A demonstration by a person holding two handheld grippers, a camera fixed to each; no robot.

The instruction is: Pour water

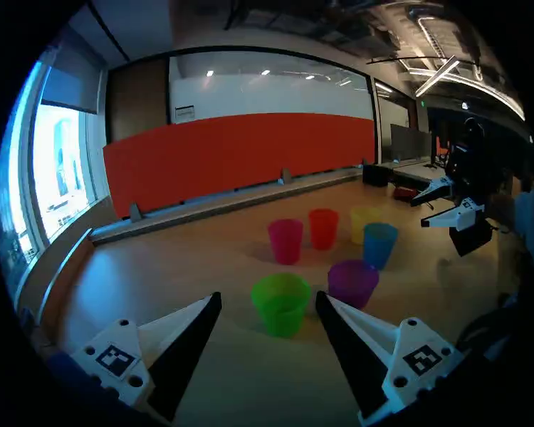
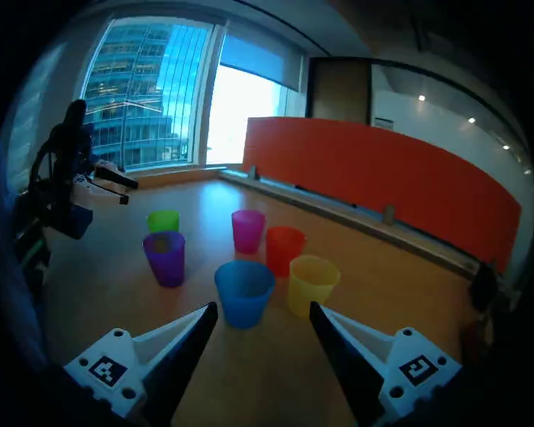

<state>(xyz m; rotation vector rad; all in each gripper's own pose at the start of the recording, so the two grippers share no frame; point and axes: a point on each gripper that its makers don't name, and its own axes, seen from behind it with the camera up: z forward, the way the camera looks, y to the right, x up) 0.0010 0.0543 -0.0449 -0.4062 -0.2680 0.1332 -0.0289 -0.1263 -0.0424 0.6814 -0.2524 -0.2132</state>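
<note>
While the left gripper (image 1: 268,295) and right gripper (image 2: 262,306) hang wide open and empty, facing the green cup (image 1: 281,304) and blue cup (image 2: 244,292) clustered on the table (image 2: 267,384), I'd centre each cup between the jaws, then close gently and keep it upright.

We are in an office: behind the long orange partition (image 1: 238,160) stands a glass-walled room (image 1: 267,96), and left of it tall windows (image 2: 253,114) face a high-rise (image 2: 135,85).
</note>
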